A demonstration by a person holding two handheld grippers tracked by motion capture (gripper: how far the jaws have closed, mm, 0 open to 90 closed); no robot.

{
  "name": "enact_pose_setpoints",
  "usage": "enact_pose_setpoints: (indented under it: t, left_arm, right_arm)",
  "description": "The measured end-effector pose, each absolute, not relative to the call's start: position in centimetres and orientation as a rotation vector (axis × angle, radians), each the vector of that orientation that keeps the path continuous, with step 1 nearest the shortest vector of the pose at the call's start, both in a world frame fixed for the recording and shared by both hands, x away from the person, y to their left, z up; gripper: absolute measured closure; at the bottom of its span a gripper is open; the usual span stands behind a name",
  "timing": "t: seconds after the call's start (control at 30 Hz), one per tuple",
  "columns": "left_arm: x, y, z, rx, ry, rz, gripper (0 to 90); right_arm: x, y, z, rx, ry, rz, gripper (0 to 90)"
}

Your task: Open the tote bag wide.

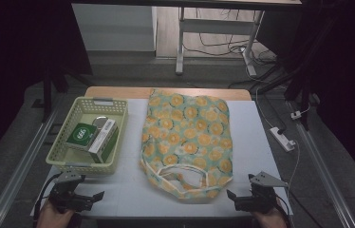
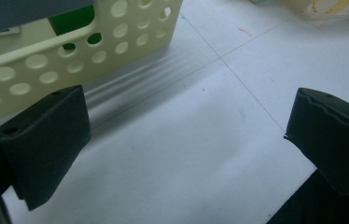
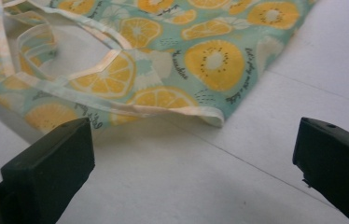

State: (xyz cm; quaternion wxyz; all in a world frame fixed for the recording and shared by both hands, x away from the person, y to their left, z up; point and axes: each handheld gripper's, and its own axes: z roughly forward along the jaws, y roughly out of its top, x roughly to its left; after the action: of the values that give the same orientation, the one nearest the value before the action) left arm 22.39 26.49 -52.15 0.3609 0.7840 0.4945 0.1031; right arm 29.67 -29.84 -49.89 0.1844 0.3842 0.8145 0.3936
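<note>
The fruit-print cloth bag (image 1: pixel 187 142) lies flat in the middle of the white table (image 1: pixel 256 142), its 2 handles (image 1: pixel 185 183) at the end nearest the person, and it serves as the landmark here. To the left of the bag, just beside it but apart, stands a pale yellow perforated basket (image 1: pixel 78 164) holding a green and white box (image 1: pixel 92 135) with a round metal tin (image 1: pixel 100 121) behind it. The left gripper (image 1: pixel 97 195) rests low at the near edge of the table, left of the bag's handle end and just in front of the basket's near wall; in the left gripper view its 2 black jaws stand spread wide over bare table, with nothing between them, the basket (image 2: pixel 84 42) close ahead to the left and a corner of the bag (image 2: pixel 336 7) at the top right. The right gripper (image 1: pixel 231 195) sits near the bag's near right corner, apart from the cloth; in the right gripper view its jaws are likewise spread wide and empty, with the bag (image 3: pixel 163 60) and its looped handles (image 3: pixel 70 51) just ahead of them.
</note>
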Motion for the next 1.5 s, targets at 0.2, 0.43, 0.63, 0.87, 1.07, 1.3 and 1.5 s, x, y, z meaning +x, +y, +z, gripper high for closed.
enact_pose_setpoints:
  t: [0.2,0.43,0.63,0.87,1.07,1.3,1.5]
  left_arm:
    - [22.4,26.4,-52.1,2.028,1.268,0.263,0.0]
    - [22.7,26.2,-52.1,2.024,1.259,0.257,0.0]
    - [22.7,26.0,-52.2,2.048,1.257,0.260,0.0]
    - [22.7,25.9,-52.2,2.054,1.254,0.258,0.0]
    - [22.7,26.1,-52.1,2.041,1.249,0.255,0.5]
    - [22.6,26.0,-52.1,2.047,1.241,0.258,0.3]
    - [22.7,26.0,-52.2,2.045,1.243,0.251,0.1]
  right_arm:
    - [29.6,-29.7,-49.9,1.058,2.321,1.116,0.0]
    - [29.7,-29.6,-49.9,1.055,2.347,1.109,0.0]
    - [29.8,-29.6,-50.0,1.051,2.362,1.108,0.0]
    - [29.8,-29.5,-49.9,1.038,2.372,1.104,0.0]
    - [29.6,-29.2,-49.6,0.998,2.382,1.106,0.0]
    - [29.4,-28.3,-49.3,0.927,2.390,1.129,0.0]
    - [29.3,-27.8,-49.1,0.882,2.404,1.149,0.0]
